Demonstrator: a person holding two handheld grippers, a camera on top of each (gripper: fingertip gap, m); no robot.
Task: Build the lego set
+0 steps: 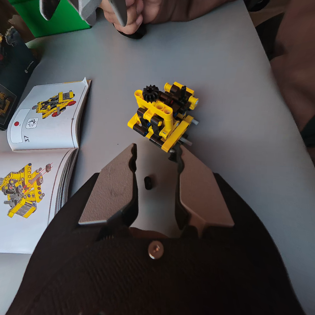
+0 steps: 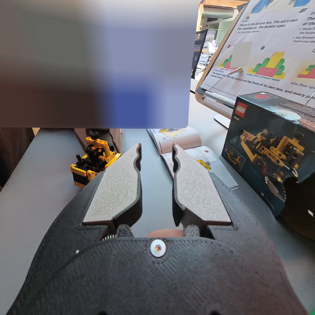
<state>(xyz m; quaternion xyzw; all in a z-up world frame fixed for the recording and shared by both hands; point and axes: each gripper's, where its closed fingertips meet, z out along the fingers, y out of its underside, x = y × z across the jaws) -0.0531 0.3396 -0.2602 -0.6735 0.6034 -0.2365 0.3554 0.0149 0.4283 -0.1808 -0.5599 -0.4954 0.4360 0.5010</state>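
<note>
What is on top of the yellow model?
A black gear sits on the top corner of the model. A black lever stands up too. Its underside on the table is hidden.

A large mosaic patch covers the upper left of the right wrist view, hiding everything behind the yellow model (image 2: 92,158). There the right gripper's (image 2: 156,148) left finger (image 2: 117,184) hides the model's near right corner. The set's box (image 2: 269,153) is cut off by the right edge, as is the instruction board (image 2: 265,51) at the top and right. In the left wrist view the booklet (image 1: 39,153) runs off the left edge, and the green box (image 1: 56,18) off the top. The left gripper's (image 1: 157,150) right finger (image 1: 201,187) hides the model's (image 1: 163,115) near end; contact cannot be told.
</note>
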